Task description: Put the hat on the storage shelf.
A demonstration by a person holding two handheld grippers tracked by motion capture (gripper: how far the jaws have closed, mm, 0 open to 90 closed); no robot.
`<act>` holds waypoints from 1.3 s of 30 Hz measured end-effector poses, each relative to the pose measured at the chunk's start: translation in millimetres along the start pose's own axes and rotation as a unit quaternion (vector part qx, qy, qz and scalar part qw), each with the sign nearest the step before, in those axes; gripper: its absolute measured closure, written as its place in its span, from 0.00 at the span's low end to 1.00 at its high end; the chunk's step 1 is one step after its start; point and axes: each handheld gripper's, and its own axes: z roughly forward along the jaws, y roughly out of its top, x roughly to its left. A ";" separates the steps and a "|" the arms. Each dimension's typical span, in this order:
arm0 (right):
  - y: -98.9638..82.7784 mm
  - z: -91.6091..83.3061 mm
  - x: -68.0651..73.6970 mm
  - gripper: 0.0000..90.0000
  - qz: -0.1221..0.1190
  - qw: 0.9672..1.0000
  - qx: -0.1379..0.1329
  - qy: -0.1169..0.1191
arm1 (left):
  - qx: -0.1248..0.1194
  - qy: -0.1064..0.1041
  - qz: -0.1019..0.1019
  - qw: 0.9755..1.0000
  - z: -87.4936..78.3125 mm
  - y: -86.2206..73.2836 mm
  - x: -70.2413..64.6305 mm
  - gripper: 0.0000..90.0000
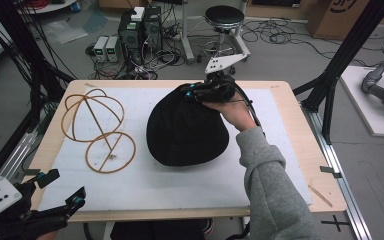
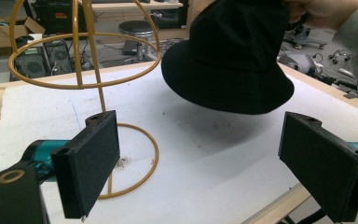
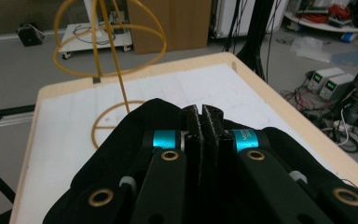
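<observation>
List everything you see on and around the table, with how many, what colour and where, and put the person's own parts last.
black hat: one, black, table middle, lifted off the mat in the left gripper view, pinched at its top.
wire hat stand: one, yellow-tan, left part of the mat, upright.
mat: one, white, covering the tabletop.
table: one, light wood.
stool: one, black seat, floor beyond the table.
power supplies: two, pale, floor at far left.
cardboard box: one, brown, far right.
right tongs: one, black with teal, shut on the hat's top.
left tongs: one, black, open, near left corner.
sleeve: one, grey, right forearm.
</observation>
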 end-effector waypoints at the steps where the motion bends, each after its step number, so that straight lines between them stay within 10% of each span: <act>1: 3.9 -1.4 0.5 0.98 -0.001 1.000 -0.002 0.001 | 0.001 -0.001 0.000 1.000 -0.2 -0.1 0.3 0.14; 25: 113.1 -34.8 18.6 0.98 -0.045 0.998 -0.035 0.037 | 0.002 -0.014 -0.010 1.000 1.8 -3.2 2.8 0.14; 39: 163.9 11.4 42.7 0.98 -0.083 0.991 -0.060 0.089 | 0.002 -0.016 -0.009 1.000 -0.6 -4.5 1.1 0.14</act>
